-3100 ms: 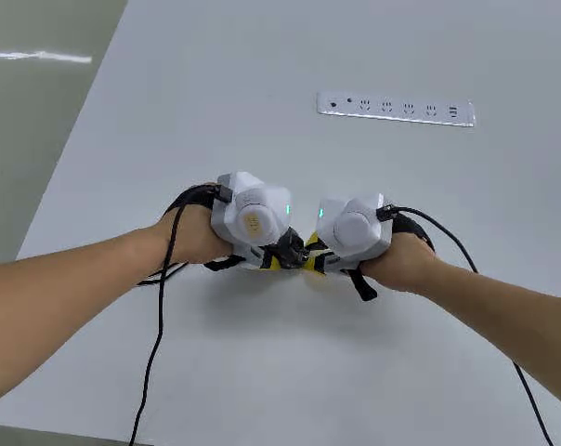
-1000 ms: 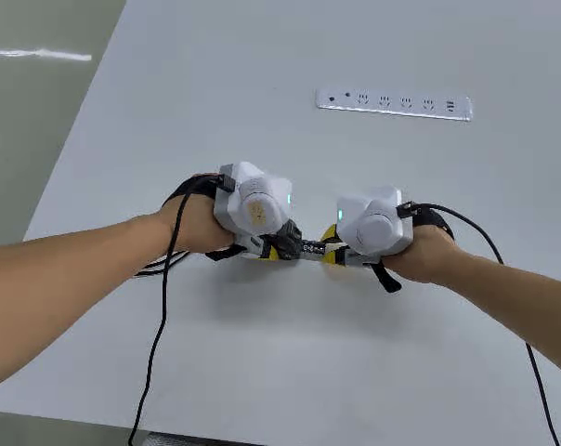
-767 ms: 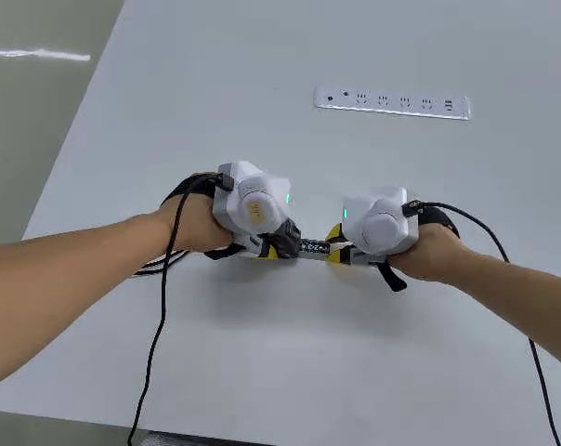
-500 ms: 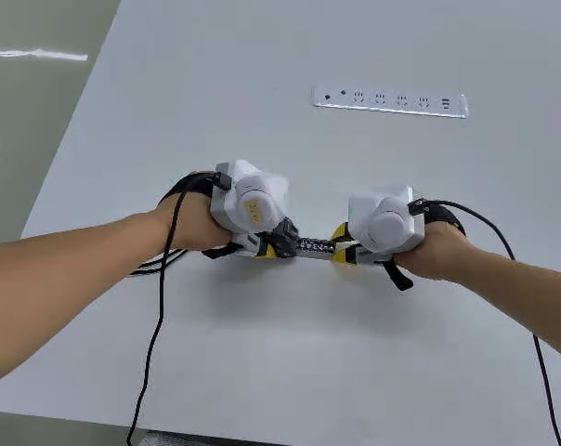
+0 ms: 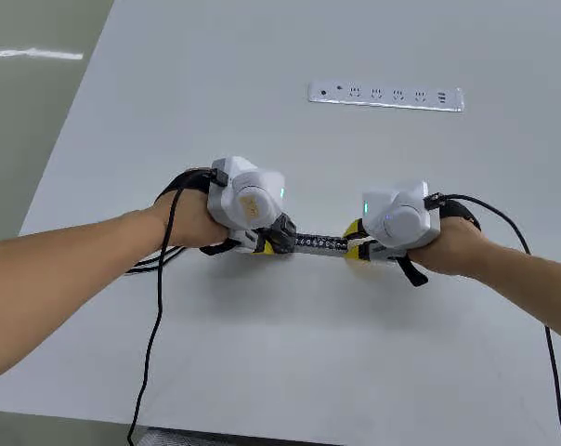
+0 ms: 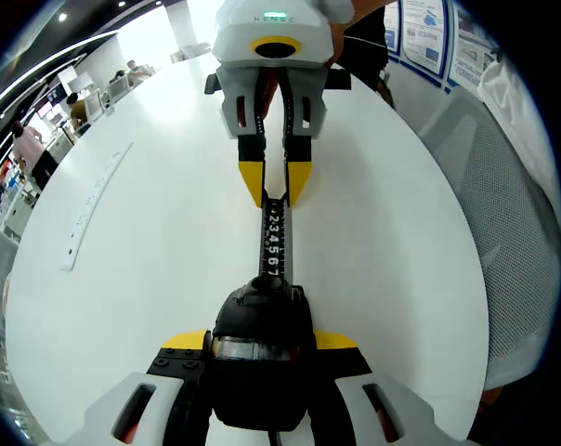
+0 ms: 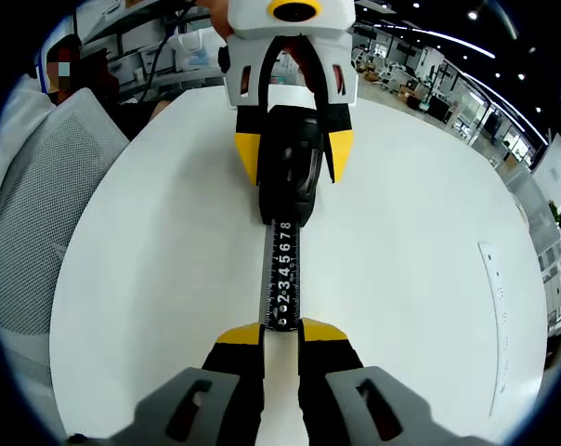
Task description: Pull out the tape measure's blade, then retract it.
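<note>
A black tape measure case (image 6: 262, 348) (image 7: 290, 172) (image 5: 279, 234) sits clamped between the yellow-tipped jaws of my left gripper (image 6: 262, 342) (image 5: 267, 243). Its dark blade (image 5: 319, 243) (image 6: 274, 243) (image 7: 284, 274), printed with white numbers, runs a short way out to my right gripper (image 7: 281, 333) (image 5: 355, 243), which is shut on the blade's end. The two grippers face each other just above the white table (image 5: 290, 353), left one on the left, right one on the right.
A white power strip (image 5: 385, 96) (image 6: 95, 206) (image 7: 499, 321) lies flat at the far side of the table. Black cables (image 5: 160, 307) trail from both grippers toward the near edge. A grey mesh chair (image 7: 48, 214) stands beside the table.
The right gripper has moved to the right, away from the left one, and more of the blade now shows between them. The left gripper has stayed in place with the case.
</note>
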A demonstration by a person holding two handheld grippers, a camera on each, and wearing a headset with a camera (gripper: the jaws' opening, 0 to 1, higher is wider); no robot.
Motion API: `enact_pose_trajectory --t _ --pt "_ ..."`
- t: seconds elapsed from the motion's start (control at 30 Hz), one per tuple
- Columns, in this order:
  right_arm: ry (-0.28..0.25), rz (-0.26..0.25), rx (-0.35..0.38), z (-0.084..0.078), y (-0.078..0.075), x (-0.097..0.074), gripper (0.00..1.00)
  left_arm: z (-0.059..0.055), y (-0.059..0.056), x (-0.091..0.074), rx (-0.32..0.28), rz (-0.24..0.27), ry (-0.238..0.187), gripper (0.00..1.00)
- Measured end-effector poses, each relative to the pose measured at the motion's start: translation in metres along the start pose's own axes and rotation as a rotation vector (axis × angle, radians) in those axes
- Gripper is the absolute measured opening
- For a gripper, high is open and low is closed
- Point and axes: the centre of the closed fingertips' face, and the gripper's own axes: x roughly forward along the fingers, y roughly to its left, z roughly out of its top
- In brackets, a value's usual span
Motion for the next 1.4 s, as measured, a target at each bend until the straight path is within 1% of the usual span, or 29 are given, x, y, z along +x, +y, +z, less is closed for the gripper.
enact_pose_trajectory --t 0.33,0.63,1.0,1.33,1.4 --pt "0.01 -0.001 0.003 -0.013 0.0 -0.01 0.12 0.0 0.0 0.0 -0.001 0.0 0.002 0.37" --pt "0.015 -0.004 0.019 -0.021 -0.001 -0.016 0.12 -0.001 0.0 0.0 -0.007 0.003 0.004 0.37" --pt "0.035 -0.004 0.025 -0.038 0.0 -0.027 0.11 0.0 -0.001 -0.001 -0.009 0.003 0.006 0.37" --pt "0.046 -0.008 0.034 -0.046 0.003 -0.037 0.11 0.001 -0.001 -0.002 -0.011 0.002 0.008 0.37" --pt "0.049 -0.009 0.037 -0.048 0.001 -0.039 0.11 0.001 0.0 -0.001 -0.011 0.002 0.008 0.37"
